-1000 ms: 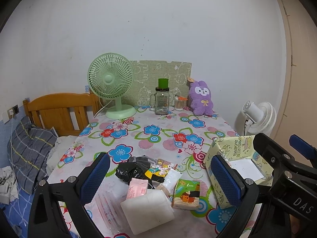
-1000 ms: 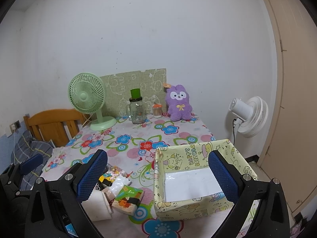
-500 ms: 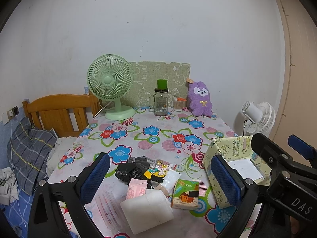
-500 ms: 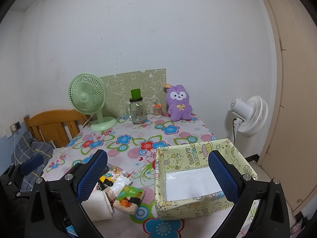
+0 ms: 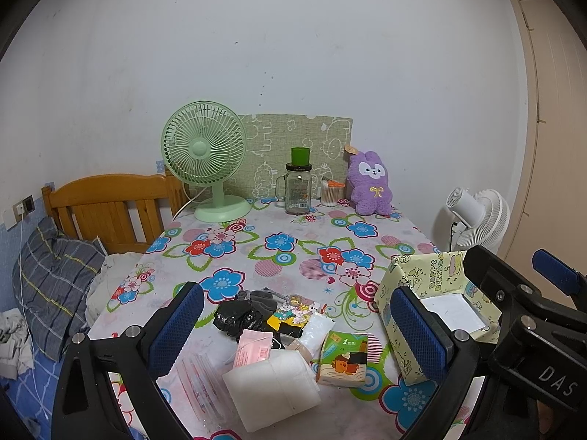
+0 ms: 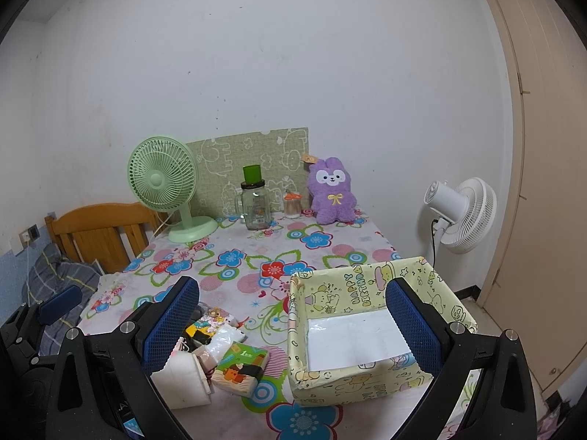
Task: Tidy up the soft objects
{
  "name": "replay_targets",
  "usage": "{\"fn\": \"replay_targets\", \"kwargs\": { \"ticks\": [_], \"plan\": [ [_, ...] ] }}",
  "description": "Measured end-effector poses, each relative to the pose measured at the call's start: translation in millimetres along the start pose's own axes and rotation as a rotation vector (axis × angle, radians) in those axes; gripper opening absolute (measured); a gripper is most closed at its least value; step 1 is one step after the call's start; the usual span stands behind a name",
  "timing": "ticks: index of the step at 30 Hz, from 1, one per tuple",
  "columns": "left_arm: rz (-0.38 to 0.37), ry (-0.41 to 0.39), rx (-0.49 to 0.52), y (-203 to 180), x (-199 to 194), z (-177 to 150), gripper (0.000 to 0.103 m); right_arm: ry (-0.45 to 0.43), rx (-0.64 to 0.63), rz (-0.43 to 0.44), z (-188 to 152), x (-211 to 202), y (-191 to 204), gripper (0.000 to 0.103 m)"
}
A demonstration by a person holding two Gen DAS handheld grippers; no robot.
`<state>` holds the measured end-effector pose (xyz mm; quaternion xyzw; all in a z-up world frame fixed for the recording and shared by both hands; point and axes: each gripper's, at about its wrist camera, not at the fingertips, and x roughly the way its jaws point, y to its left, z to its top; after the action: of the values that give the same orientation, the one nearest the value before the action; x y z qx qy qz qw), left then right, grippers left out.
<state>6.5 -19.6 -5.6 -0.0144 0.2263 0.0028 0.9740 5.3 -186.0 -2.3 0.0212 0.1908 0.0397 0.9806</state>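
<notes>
A pile of soft items lies near the table's front: a white folded wad point(image 5: 271, 385), a pink pack point(image 5: 254, 348), a tissue pack with a cartoon print point(image 5: 343, 357) point(image 6: 240, 368), a black bag point(image 5: 238, 317) and a grey cloth point(image 5: 258, 299). A yellow patterned open box point(image 6: 367, 333) point(image 5: 433, 286) stands to their right and holds only a white sheet. My left gripper point(image 5: 297, 333) is open and empty, above the pile. My right gripper point(image 6: 293, 326) is open and empty, over the box's left side.
At the back of the floral table point(image 5: 293, 253) stand a green fan point(image 5: 205, 157), a glass jar with a green lid point(image 5: 298, 187), a small jar point(image 5: 329, 194) and a purple plush rabbit point(image 5: 368, 183). A wooden bed headboard point(image 5: 110, 209) is at left, a white floor fan point(image 6: 458, 212) at right.
Both views have shifted only slightly; the table's items sit a little lower in view. Both grippers stay open and empty, and nothing on the table has moved.
</notes>
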Motion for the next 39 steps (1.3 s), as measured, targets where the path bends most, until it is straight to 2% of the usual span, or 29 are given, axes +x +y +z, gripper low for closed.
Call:
{"fn": "replay_targets", "kwargs": {
  "ticks": [24,29,39],
  "plan": [
    [-0.001,0.001,-0.001,0.9,-1.1,-0.5,0.102,0.004,-0.002,0.003,-0.5,-1.4,9.9,0.102],
    [-0.004,0.008,0.006,0.5,-0.4,-1.7,0.099,0.011,0.004,0.013,-3.9,0.6,16.5,0.100],
    [-0.006,0.035,-0.008,19.4,8.1,-17.0,0.097,0.036,0.031,0.024,-16.8,11.7,25.9,0.099]
  ]
}}
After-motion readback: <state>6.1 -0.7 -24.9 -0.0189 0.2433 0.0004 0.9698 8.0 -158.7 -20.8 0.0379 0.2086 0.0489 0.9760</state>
